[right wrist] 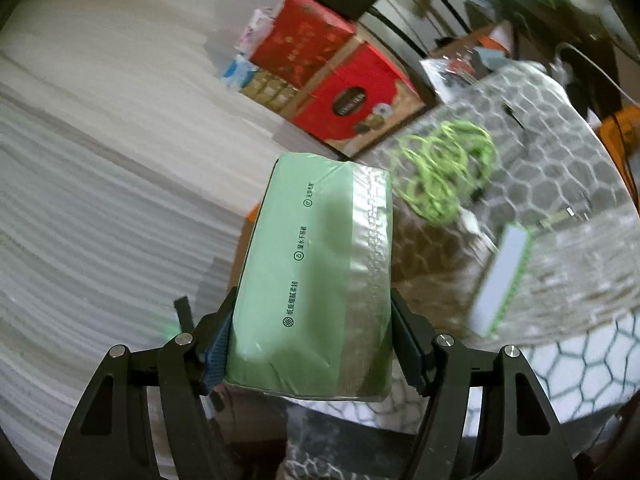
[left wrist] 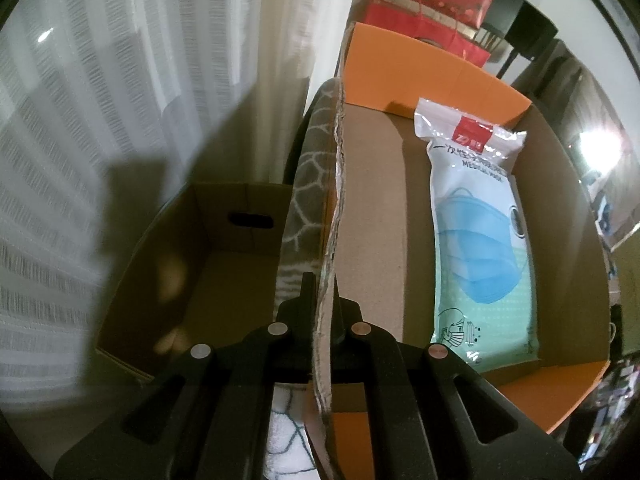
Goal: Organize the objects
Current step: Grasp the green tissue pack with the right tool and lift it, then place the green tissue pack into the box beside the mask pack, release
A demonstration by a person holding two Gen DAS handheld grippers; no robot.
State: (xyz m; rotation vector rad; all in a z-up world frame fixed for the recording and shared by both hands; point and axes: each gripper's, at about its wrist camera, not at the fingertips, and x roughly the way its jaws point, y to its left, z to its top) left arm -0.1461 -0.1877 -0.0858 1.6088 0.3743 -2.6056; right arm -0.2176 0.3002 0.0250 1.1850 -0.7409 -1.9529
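Note:
In the left wrist view my left gripper (left wrist: 325,300) is shut on the torn cardboard side wall (left wrist: 336,208) of an orange box (left wrist: 404,72). Inside that box lies a pack of blue medical masks (left wrist: 484,248) along the right side. In the right wrist view my right gripper (right wrist: 312,344) is shut on a green tissue pack (right wrist: 316,276), its pads pressing both long sides, and holds it lifted above the table with the hexagon-patterned cloth (right wrist: 560,168).
A second brown cardboard box (left wrist: 200,264) stands left of the orange one, by a white curtain (left wrist: 120,100). On the table lie a coil of green cable (right wrist: 444,168) and a grey-and-green flat item (right wrist: 504,276). Red gift boxes (right wrist: 352,96) stand behind.

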